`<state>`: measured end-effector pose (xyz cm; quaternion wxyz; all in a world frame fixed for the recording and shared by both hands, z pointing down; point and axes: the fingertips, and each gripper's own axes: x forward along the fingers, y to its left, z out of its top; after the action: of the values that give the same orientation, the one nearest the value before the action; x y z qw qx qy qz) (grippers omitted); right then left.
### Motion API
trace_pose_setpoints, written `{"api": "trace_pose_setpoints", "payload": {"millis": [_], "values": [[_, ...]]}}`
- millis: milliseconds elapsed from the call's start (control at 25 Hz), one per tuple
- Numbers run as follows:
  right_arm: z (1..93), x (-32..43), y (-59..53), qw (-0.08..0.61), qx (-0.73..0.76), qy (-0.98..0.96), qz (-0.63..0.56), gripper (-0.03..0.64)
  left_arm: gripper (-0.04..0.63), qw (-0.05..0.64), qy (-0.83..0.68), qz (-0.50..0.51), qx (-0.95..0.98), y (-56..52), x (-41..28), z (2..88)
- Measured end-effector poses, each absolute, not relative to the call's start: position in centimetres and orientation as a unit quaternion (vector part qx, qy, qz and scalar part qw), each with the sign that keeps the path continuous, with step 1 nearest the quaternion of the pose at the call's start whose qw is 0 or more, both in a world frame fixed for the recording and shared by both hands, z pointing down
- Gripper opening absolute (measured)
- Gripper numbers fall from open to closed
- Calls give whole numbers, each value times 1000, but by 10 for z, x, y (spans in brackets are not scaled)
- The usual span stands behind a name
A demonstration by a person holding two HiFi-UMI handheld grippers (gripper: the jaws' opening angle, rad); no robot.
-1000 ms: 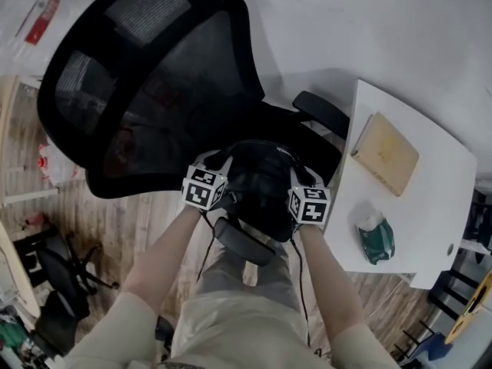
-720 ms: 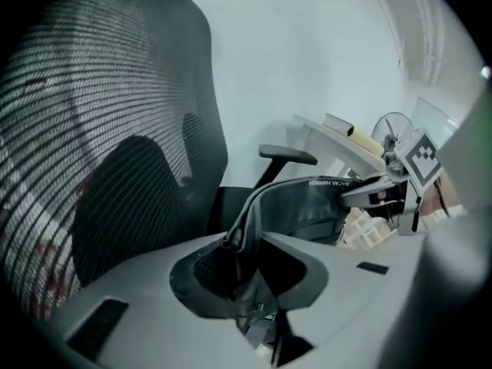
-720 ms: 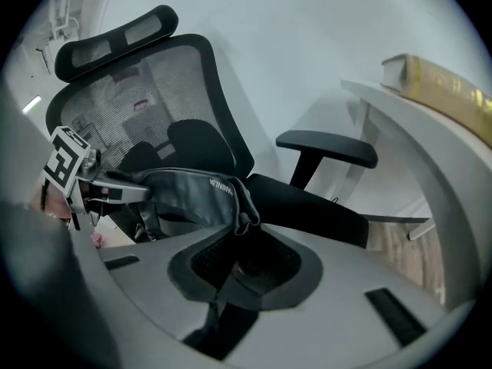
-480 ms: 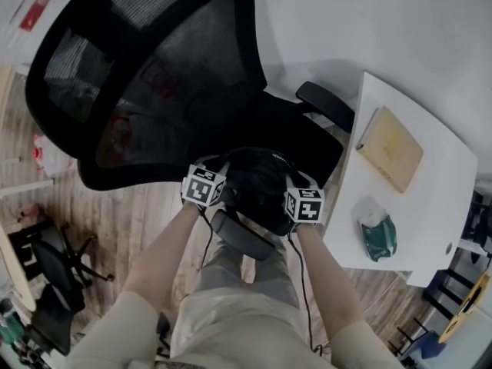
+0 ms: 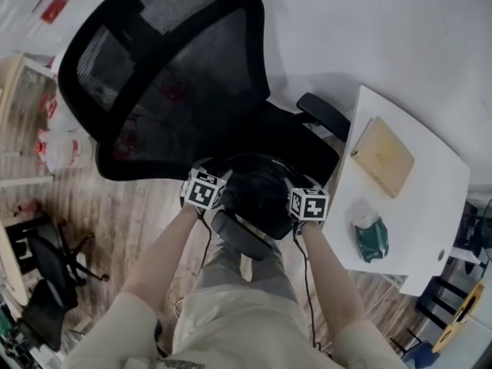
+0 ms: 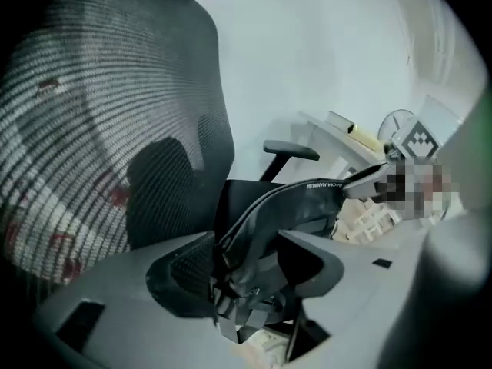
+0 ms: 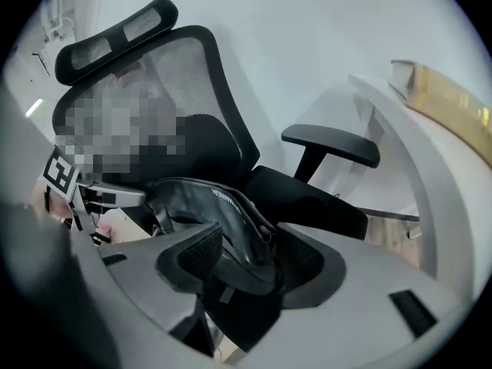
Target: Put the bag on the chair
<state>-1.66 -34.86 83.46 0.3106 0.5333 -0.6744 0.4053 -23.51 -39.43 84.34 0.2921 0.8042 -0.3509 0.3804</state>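
Bag (image 5: 257,194) lay crosswise between left gripper (image 5: 221,196) and right gripper (image 5: 291,200), over chair (image 5: 304,141) seat front; both jaws opening, bag fabric loose inside each.

Black bag (image 5: 257,194), over black mesh chair (image 5: 177,75) seat

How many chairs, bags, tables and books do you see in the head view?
Chairs: 2, the big chair and a small chair at lower left
Bags: 1, the bag
Tables: 1, the table
Books: 1, the book
Total: 5
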Motion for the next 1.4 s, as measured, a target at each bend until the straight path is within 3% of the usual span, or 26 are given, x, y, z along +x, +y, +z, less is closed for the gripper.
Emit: {"api": "trace_pose_setpoints", "payload": {"millis": [440, 560, 920, 1400], "values": [[726, -16, -360, 273, 535, -705, 377, 219, 273, 263, -389, 340, 815, -395, -253, 753], [684, -17, -361, 245, 538, -721, 362, 188, 270, 235, -388, 321, 832, -392, -249, 716], [535, -26, -351, 155, 538, -781, 276, 72, 141, 133, -401, 247, 872, -377, -242, 593], [379, -36, -305, 80, 523, -836, 145, 43, 69, 19, -398, 150, 905, -346, -235, 440]]}}
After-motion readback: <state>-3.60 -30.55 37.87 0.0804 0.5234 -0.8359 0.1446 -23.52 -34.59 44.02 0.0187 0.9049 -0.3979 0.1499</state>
